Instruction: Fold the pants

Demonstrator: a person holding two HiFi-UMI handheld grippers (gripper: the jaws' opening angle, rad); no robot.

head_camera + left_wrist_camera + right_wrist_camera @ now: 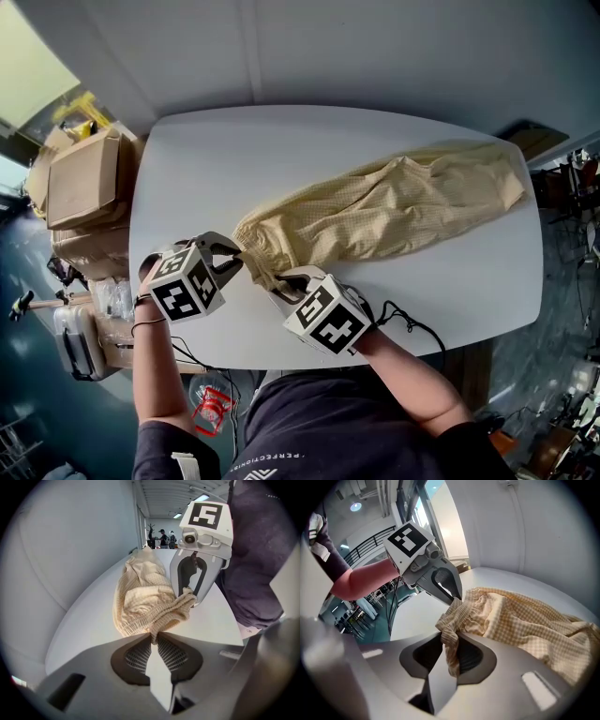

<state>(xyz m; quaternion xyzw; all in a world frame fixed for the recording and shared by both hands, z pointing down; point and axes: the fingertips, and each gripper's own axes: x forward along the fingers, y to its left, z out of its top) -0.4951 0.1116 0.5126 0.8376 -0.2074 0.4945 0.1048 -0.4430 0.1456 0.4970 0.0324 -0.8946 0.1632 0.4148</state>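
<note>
White table (187, 169), pants (394, 211) waistband clamped by left claw (236, 256), right claw (278, 284).

Grey left claw (238, 255), right claw (273, 285); black-white marker cubes (187, 284); dark shirt (319, 431).

Head view steeply down over table (281, 150); gripper views close, low, facing each other, sharing pants (394, 211) waistband.
</note>
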